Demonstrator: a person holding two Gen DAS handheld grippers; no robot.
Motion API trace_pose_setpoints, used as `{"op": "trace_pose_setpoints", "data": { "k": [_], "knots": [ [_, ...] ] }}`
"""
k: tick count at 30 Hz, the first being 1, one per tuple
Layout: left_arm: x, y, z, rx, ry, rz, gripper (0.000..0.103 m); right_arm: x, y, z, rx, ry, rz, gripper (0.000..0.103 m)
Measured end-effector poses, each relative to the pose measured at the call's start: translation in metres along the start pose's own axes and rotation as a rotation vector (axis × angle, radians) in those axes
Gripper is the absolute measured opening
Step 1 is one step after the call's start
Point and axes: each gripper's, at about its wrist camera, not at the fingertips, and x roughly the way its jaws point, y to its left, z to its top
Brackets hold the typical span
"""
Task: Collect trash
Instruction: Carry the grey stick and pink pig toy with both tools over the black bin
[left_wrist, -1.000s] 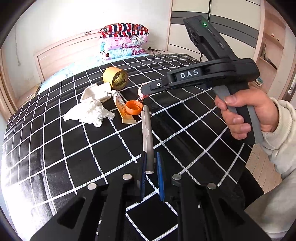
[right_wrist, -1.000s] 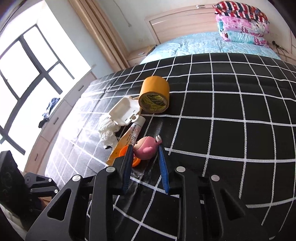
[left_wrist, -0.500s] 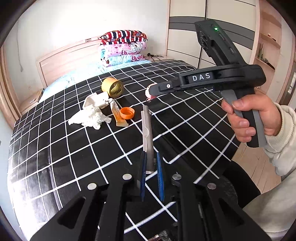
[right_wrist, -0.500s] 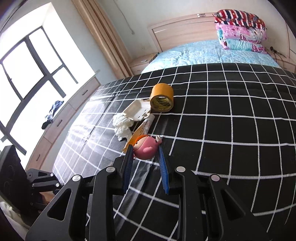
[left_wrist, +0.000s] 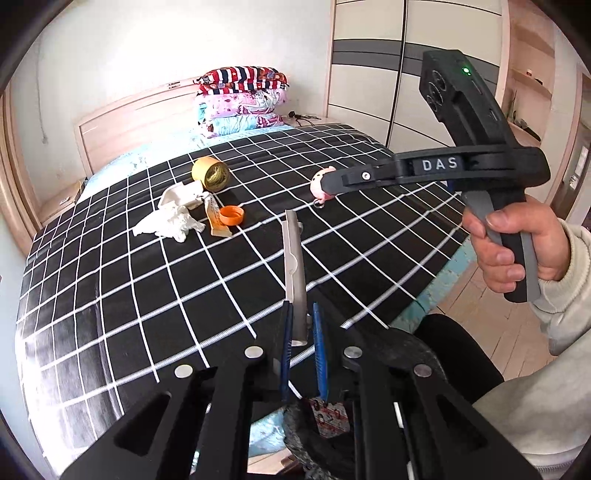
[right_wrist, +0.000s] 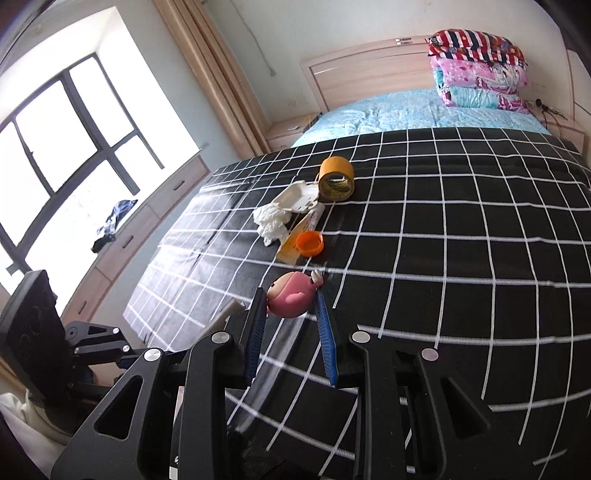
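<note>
Left claw: the left gripper (left_wrist: 301, 325) is squeezed narrow on a flat grey stick (left_wrist: 294, 273). The stick pokes out past the blue pads and points away toward the pile of trash.

Right claw: the right gripper (right_wrist: 291, 310) is closed on a small pink toy figure (right_wrist: 291, 299). The toy sits right at the fingertips, with a little metal loop at its far end.

Right hand: a hand (left_wrist: 513, 247) in a pale sleeve holds the black handle of the right claw. White letters on that claw read DAS, and a green light glows on top.

Trash pile: it lies on the bed cover, well apart from both claws.

Orange cap: the orange cap (right_wrist: 309, 243) lies open side up, nearest to the claws. It touches the squeezed tube (right_wrist: 301, 234).

Tube: it is yellow and white and lies flat, with one end under the white box.

Tissue: the crumpled white tissue (right_wrist: 271, 221) lies just beside the tube, on the window side.

White box: a small white plastic box (right_wrist: 297, 197) sits tilted, between the tissue and the tape.

Tape: the roll of yellow tape (right_wrist: 336, 179) stands on its edge, the farthest thing in the pile.

Bed cover: the black bed cover with white squares (right_wrist: 461, 240) lies over a light blue sheet (right_wrist: 399, 112).

Pillows: a stack of bright pillows (right_wrist: 480, 70) rests against the wooden headboard.

Window: a big window (right_wrist: 55, 133) is off to the left of the bed in the right claw's view.
</note>
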Motion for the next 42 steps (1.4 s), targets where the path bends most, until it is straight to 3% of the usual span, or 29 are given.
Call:
{"op": "trace_pose_setpoints", "data": {
  "k": [9,25,42],
  "knots": [
    [-0.015,-0.024,-0.021,0.006,0.006,-0.038,0.011,-0.022,0.008,-0.041,0.004,0.018,0.018,0.027],
    [0.008,-0.045,-0.073,-0.001,0.132,-0.123,0.011,-0.033,0.016,-0.113,0.015,0.144,0.052,0.027],
    [0.055,-0.046,-0.104,-0.055,0.272,-0.195,0.008,0.020,-0.012,-0.180,0.110,0.375,0.005,0.028]
  ]
}}
